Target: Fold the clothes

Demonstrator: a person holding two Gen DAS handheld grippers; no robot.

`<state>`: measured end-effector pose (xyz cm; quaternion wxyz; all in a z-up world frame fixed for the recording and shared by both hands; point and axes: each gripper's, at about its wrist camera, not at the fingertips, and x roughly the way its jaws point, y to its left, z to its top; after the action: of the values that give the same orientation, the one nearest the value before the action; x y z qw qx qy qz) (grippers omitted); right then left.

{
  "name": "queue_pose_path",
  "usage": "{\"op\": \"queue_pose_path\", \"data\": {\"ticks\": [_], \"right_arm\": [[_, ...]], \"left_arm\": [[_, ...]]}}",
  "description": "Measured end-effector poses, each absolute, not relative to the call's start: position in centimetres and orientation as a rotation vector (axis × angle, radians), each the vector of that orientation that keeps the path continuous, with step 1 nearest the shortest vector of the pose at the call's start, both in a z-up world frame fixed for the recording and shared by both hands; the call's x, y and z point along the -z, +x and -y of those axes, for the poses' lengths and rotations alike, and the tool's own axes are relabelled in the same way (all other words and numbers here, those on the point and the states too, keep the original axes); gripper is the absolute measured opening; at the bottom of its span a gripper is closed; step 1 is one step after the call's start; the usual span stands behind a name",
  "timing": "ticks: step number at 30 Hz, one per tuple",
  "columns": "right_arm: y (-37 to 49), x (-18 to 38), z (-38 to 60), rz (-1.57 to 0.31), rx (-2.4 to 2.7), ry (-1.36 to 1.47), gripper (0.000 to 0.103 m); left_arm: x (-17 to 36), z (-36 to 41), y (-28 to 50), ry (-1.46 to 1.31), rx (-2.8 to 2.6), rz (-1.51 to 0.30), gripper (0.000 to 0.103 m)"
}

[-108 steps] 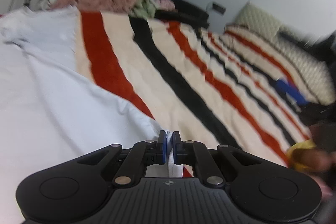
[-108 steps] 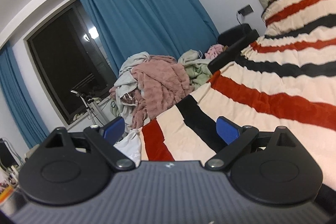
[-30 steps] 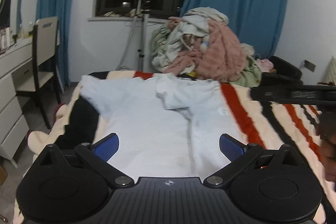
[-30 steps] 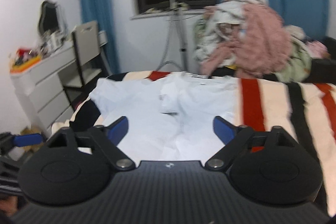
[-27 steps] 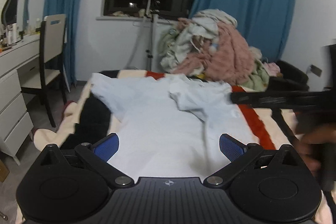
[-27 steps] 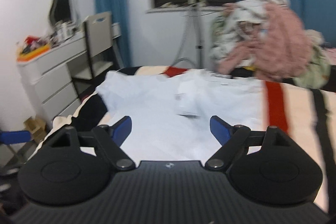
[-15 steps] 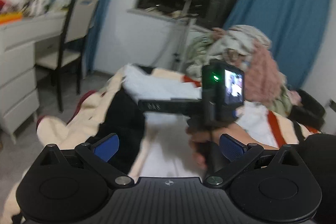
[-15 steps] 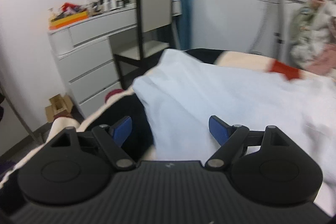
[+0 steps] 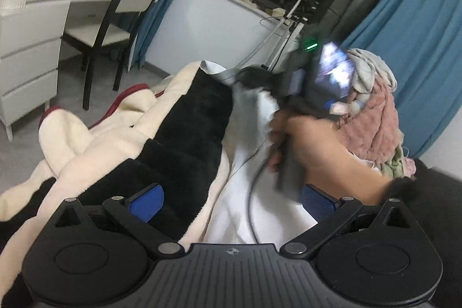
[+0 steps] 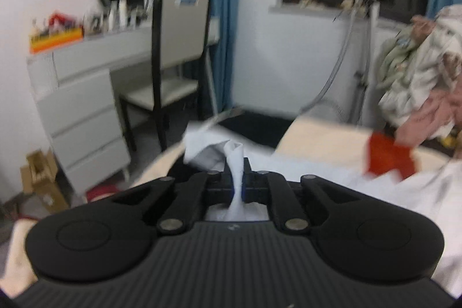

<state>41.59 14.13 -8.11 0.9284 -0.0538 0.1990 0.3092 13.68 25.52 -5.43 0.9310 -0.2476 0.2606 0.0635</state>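
A pale blue-white shirt (image 9: 260,210) lies spread on the striped bed blanket (image 9: 184,152). My left gripper (image 9: 231,201) hangs open above the shirt's near edge, nothing between its blue pads. Ahead of it a hand (image 9: 314,146) holds the right gripper's body, which reaches toward the shirt's far left corner (image 9: 216,71). In the right wrist view, my right gripper (image 10: 237,181) is shut on a pinched fold of the shirt (image 10: 235,160), with cloth bunched up between the fingers. The rest of the shirt (image 10: 361,178) trails off to the right.
A heap of unfolded clothes (image 9: 372,111) sits at the bed's far end by blue curtains (image 9: 418,48). A chair (image 10: 179,54) and white drawers (image 10: 83,111) stand left of the bed. A cardboard box (image 10: 43,178) rests on the floor. The blanket's edge (image 9: 66,134) hangs over the bedside.
My right gripper has moved to the shirt's left corner and shut on it. My left gripper let go of the shirt earlier, stayed open and swung left; the hand now crosses its view.
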Motion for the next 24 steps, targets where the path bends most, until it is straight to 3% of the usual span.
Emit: {"op": "queue_pose_path", "data": {"ticks": [12, 18, 22, 24], "right_arm": [[41.2, 3.0, 11.3, -0.207, -0.23, 0.217, 0.006], [43.8, 11.4, 20.2, -0.348, -0.045, 0.275, 0.007], [45.5, 15.5, 21.5, -0.422, -0.057, 0.315, 0.014], [45.8, 16.2, 21.3, -0.454, -0.072, 0.332, 0.031]], "left_arm": [[2.3, -18.4, 8.3, -0.419, 0.037, -0.49, 0.103], [4.0, -14.2, 10.0, -0.302, 0.08, -0.521, 0.103], [6.1, -13.4, 12.3, -0.269, 0.081, -0.563, 0.103], [6.8, -13.4, 13.6, -0.266, 0.078, -0.578, 0.103]]}}
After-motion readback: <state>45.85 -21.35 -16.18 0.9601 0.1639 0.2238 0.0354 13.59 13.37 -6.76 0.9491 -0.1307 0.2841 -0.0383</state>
